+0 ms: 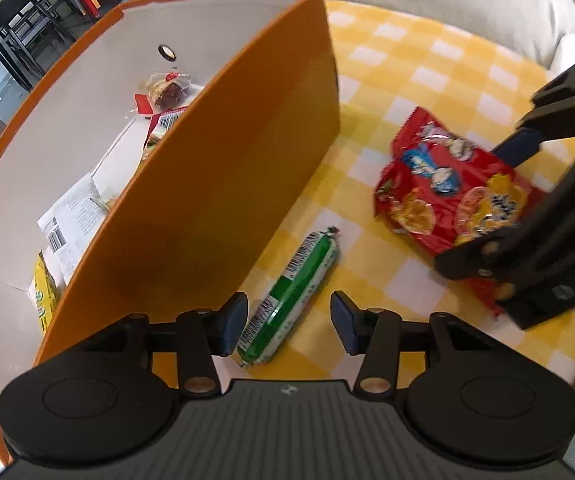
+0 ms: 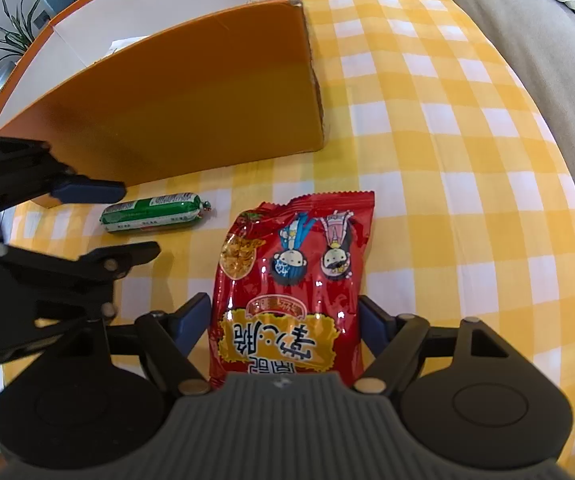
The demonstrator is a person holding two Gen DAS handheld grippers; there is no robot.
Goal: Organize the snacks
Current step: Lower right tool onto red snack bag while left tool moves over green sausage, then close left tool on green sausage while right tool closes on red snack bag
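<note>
On the checked cloth (image 2: 427, 152) beside the box (image 1: 223, 184), the sausage (image 1: 291, 296) lies lengthwise between the half-open left gripper (image 1: 289, 326), while the right gripper (image 2: 285, 326) straddles the bag (image 2: 291, 292), wide.

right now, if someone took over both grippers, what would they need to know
Left gripper: open, poised over the green plastic-wrapped sausage stick, pads on either side, not pressing.
Right gripper: jaws wide around the lower end of the red foil snack bag with cartoon figures; whether its pads press the bag cannot be told.
Both snacks lie on the yellow-and-white checked cloth, beside the orange cardboard box with white inside.
Done: several packets already lie in the box.
Left: grip the sausage stick and the bag, then probably put both in the box.
</note>
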